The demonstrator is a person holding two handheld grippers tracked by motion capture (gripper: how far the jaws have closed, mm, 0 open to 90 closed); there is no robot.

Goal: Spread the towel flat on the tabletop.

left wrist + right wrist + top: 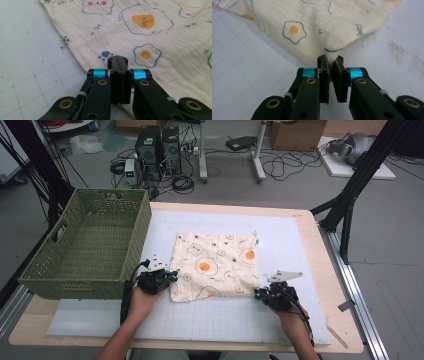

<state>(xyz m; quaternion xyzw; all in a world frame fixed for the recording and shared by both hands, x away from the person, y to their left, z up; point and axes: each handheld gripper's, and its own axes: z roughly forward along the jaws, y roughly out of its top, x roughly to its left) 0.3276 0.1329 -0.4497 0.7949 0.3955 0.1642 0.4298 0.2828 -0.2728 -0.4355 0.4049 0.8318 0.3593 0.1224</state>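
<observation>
A cream cloth (215, 265) printed with fried eggs lies spread flat on a white gridded mat (225, 320). My left gripper (172, 276) sits at the cloth's near left edge. In the left gripper view its jaws are pressed together (117, 61) right over the edge of the cloth (150, 37), which runs under them. My right gripper (257, 292) is at the near right corner. In the right gripper view its jaws (330, 60) pinch that corner, and the cloth (312, 25) rises into a small peak at the tips.
A green woven basket (135, 220) stands on the table's left side, close to my left hand. The wooden table edge (320, 250) runs along the right of the mat. Computers and cables sit on the floor beyond the table.
</observation>
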